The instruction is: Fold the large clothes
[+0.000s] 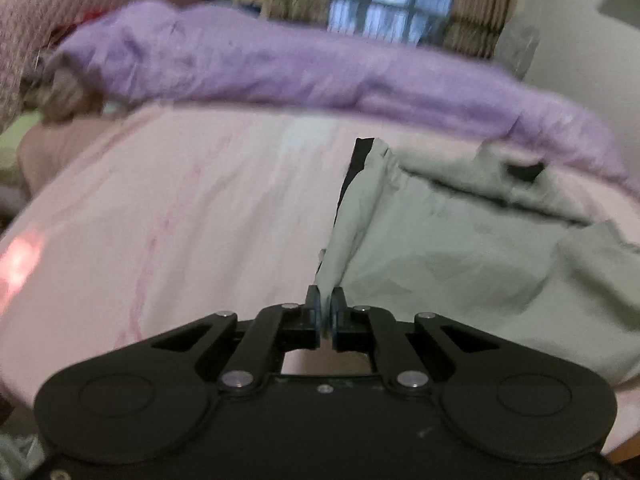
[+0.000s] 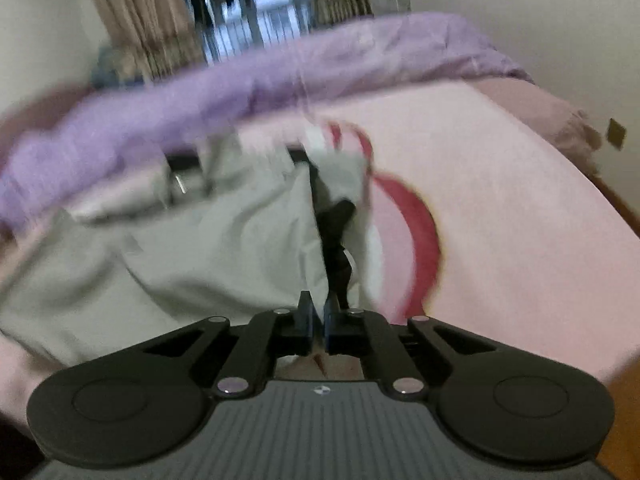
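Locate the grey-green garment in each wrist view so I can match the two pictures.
Left wrist view: the grey-green garment fills the right half, one edge pinched in the left claw.
Right wrist view: the same garment lies centre-left, an edge with dark lining pinched in the right claw.
Shared landmark: the purple blanket, bunched along the far side of the pink bedsheet beneath the curtained window.

The pale grey-green garment [image 1: 460, 248] with black lining lies crumpled on the pink bed sheet, in the right half of the left wrist frame, its near edge lifted.
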